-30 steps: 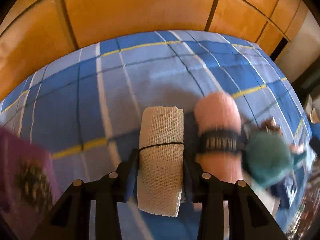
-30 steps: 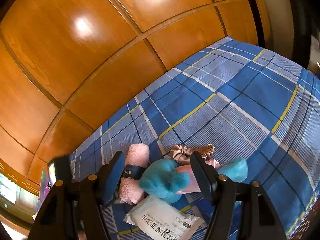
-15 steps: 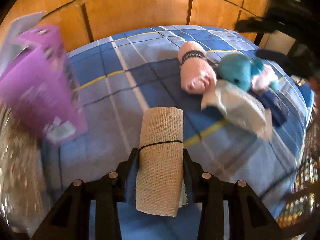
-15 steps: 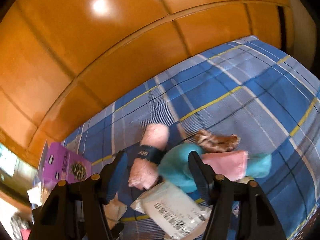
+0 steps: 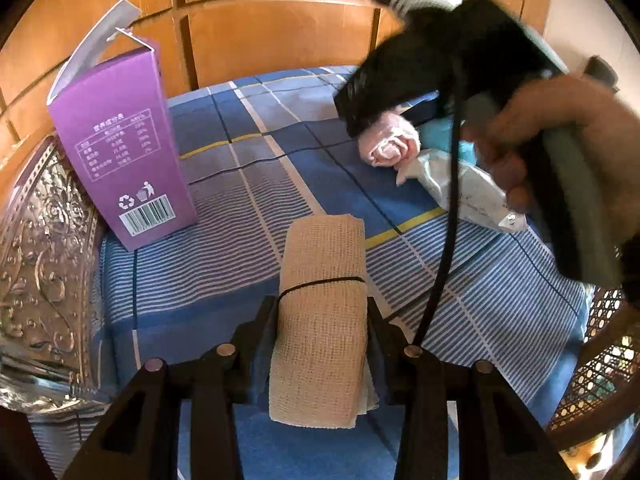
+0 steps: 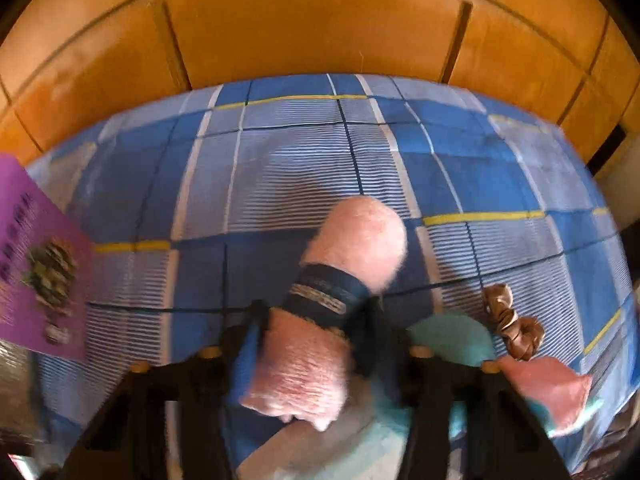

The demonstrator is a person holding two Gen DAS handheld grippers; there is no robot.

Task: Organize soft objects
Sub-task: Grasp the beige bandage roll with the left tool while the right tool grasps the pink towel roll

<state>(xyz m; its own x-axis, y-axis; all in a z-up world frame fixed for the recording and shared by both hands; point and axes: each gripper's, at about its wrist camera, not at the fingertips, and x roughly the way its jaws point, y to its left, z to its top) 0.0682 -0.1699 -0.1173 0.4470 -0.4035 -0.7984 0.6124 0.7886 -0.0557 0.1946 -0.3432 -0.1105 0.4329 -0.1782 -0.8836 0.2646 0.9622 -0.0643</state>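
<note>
Glossy orange wood panelling (image 5: pixel 280 40), split by dark grooves, backs a flat surface covered with a blue plaid cloth (image 5: pixel 240 216) crossed by white pinstripes, dark lines and thin yellow bands. At the left edge sits an embossed silver tray or panel (image 5: pixel 44 264) with a floral relief; at the lower right, dark woven cane (image 5: pixel 600 360) shows through.

A tall purple carton (image 5: pixel 120 152) stands upright on the cloth, its top flap open, a barcode near its base.

The left gripper (image 5: pixel 322 320) is clamped on a beige gauze roll (image 5: pixel 320 312), a coarse open-weave cylinder bound by a thin black band, held above the cloth.

The right gripper (image 6: pixel 310 332) is closing around a pink towel roll (image 6: pixel 340 280), fluffy terry cinched by a dark woven strap; the roll lies between the jaws, and the blur makes it hard to say whether both pads press it yet. Just beside it lie a teal plush piece (image 6: pixel 452 340), a satin brown scrunchie (image 6: pixel 512 324), a pink cloth (image 6: pixel 548 392) and a crinkled white plastic packet (image 5: pixel 468 188). A hand (image 5: pixel 552 132) grips the right tool's handle.
</note>
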